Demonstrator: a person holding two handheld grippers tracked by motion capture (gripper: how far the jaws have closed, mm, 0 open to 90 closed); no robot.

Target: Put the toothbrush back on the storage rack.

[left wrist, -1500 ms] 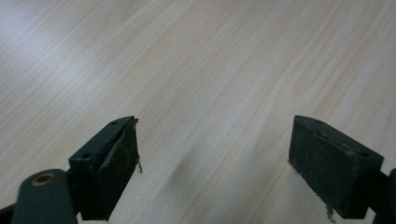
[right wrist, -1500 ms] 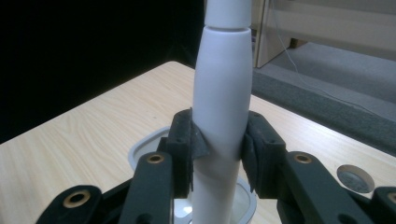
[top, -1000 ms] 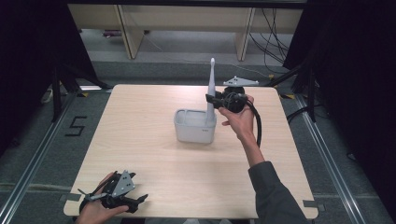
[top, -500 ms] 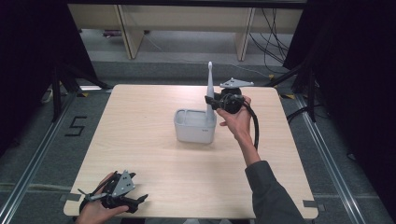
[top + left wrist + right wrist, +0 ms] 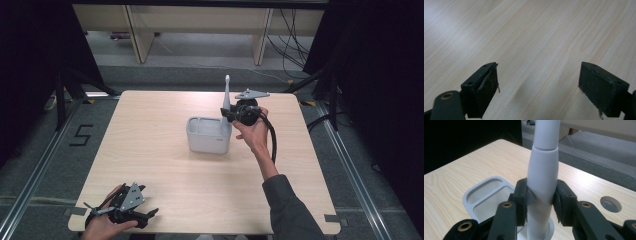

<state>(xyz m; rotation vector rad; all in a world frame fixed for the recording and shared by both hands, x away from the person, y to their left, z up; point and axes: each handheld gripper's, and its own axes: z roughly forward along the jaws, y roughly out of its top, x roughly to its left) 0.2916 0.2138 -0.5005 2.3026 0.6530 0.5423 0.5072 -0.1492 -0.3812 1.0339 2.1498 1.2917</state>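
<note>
A white brush-like handle (image 5: 543, 177) stands upright, its lower end in the round socket of a white holder (image 5: 205, 141) near the table's middle. My right gripper (image 5: 540, 201) is shut on the handle's thick part, one pad on each side. From above, the handle (image 5: 226, 95) rises over the holder's right end, where my right gripper (image 5: 231, 116) grips it. The holder (image 5: 486, 193) has open rectangular compartments on its left side. At the near left corner of the table my left gripper (image 5: 132, 217) rests low with its jaws open and nothing between them (image 5: 539, 87).
The wooden table (image 5: 150, 160) has a round cable hole (image 5: 611, 204) near its far right. A black cable (image 5: 272, 137) loops from the right gripper along the forearm. Beyond the far edge stand bench legs (image 5: 137, 35) and floor cables.
The right hand has shifted slightly with the handle, which stands a little more upright over the holder. The left gripper has stayed still.
</note>
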